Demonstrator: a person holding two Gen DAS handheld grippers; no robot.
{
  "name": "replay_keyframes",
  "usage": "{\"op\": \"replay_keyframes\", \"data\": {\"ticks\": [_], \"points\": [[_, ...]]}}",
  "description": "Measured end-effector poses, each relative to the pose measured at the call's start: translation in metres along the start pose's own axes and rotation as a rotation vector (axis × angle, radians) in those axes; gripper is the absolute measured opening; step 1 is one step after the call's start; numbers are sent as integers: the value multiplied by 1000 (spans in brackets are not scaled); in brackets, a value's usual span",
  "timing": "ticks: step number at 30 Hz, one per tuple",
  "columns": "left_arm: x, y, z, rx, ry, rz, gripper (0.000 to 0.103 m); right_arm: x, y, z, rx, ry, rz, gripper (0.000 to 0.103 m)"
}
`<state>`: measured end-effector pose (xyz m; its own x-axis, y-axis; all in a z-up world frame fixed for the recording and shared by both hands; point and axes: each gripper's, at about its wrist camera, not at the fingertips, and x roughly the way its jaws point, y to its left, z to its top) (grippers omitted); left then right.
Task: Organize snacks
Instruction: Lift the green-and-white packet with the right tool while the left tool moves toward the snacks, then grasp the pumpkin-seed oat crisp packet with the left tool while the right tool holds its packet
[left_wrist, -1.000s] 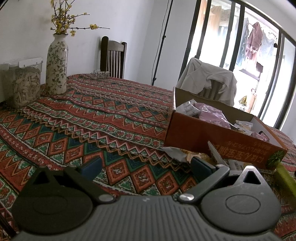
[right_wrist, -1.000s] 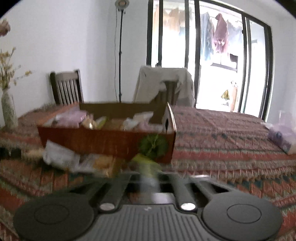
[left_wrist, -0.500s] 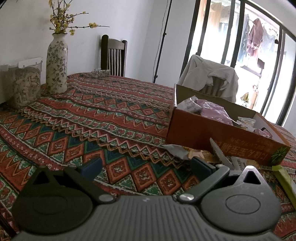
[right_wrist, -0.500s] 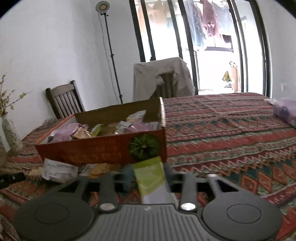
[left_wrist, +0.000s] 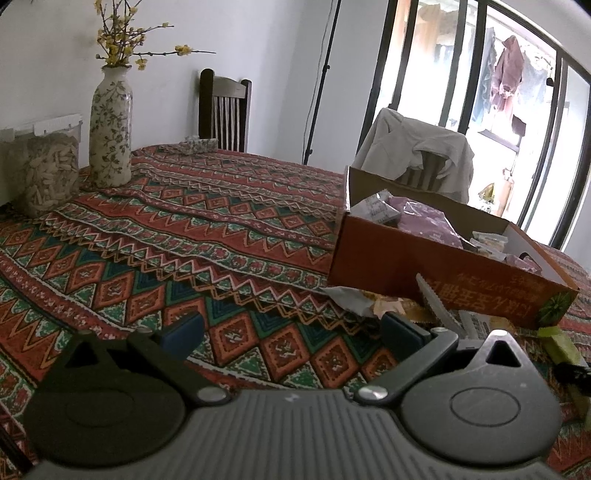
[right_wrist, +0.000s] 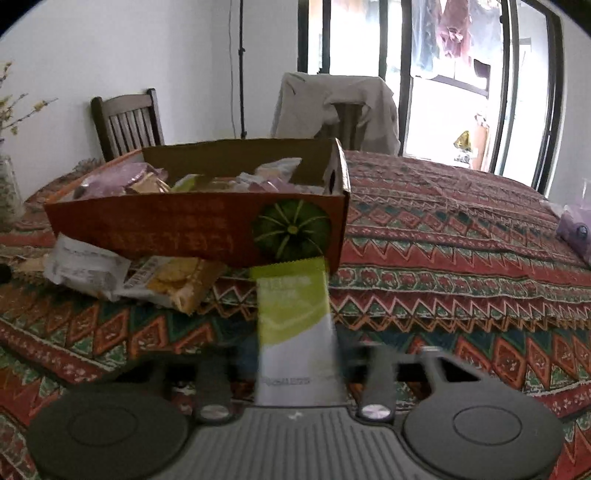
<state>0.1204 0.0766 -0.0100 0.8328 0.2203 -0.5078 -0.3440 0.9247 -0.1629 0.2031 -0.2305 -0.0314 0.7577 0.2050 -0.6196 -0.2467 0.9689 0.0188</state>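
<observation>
An orange cardboard box holding several snack packets sits on the patterned tablecloth; it also shows in the left wrist view as the box. A green-and-white packet lies flat between the fingers of my right gripper, its far end against the box front. The jaws are closing and blurred, and the pads do not seem to press on it. A white packet and a yellow cracker packet stick out from under the box. My left gripper is open over the cloth with nothing in it.
A flowered vase and a clear lidded jar stand at the table's far left. A wooden chair and a chair draped with cloth are behind the table. A purple bag lies at the right edge.
My right gripper has sunk toward the table and its jaws have spread apart. The green packet, seen thin and blurred before, now lies flat between them. The left gripper has not moved.
</observation>
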Motion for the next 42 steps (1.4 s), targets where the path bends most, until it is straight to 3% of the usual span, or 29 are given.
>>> {"op": "replay_keyframes", "data": {"ticks": [8, 24, 33, 38, 42], "points": [[0, -2, 0, 11, -4, 17, 103, -29, -21, -2, 141, -220, 64, 33], [-9, -42, 12, 159, -42, 21, 103, -36, -44, -9, 273, -270, 66, 34], [9, -78, 10, 291, 6, 30, 103, -39, -48, -10, 292, -287, 82, 34], [22, -89, 13, 304, 28, 76, 103, -38, -51, -10, 305, -283, 88, 34], [21, -79, 14, 253, 36, 83, 103, -38, -51, -10, 309, -287, 91, 35]]}}
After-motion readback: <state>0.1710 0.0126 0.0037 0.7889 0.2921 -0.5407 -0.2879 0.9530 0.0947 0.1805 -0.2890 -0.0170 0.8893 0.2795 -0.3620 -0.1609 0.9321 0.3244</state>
